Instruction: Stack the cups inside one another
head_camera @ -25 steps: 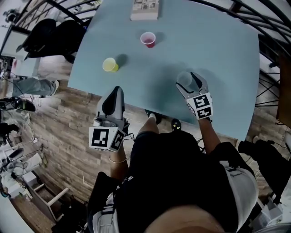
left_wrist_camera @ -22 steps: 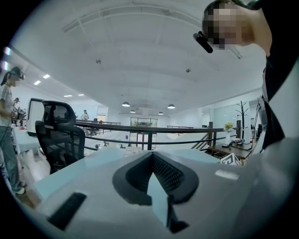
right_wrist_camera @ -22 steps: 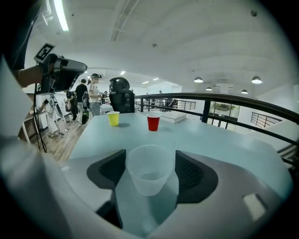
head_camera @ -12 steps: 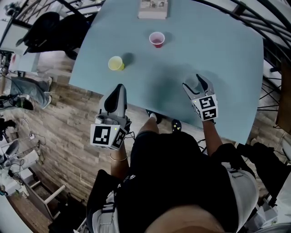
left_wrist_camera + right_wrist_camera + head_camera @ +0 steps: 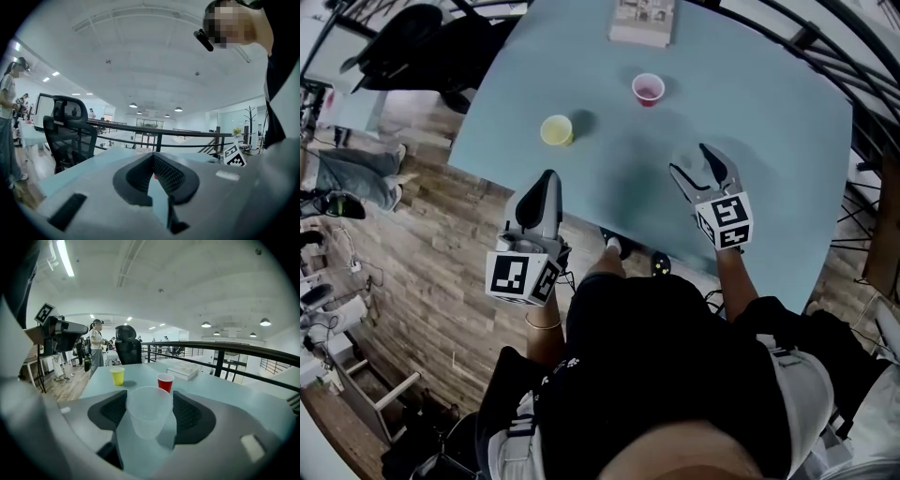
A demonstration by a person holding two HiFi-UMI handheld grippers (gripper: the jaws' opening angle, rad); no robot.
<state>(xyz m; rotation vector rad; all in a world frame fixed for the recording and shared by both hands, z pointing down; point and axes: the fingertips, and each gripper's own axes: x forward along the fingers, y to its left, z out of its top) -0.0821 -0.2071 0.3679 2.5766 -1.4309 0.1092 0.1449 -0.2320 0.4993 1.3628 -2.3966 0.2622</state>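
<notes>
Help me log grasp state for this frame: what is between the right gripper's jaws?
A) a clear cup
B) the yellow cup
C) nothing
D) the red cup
A: in the right gripper view the clear cup sits between the jaws of the right gripper, which press on its sides, while the yellow cup and the red cup stand apart on the table beyond.

The left gripper (image 5: pixel 153 161) is seen in the lower middle of the frame, its jaws pressed together with nothing held between them, over the pale blue table (image 5: pixel 75 173). A black office chair (image 5: pixel 70 136) is seen at the left beside the table. A dark railing (image 5: pixel 187 139) is stretched across the middle, and a marker cube (image 5: pixel 233 156) is visible at the right.
</notes>
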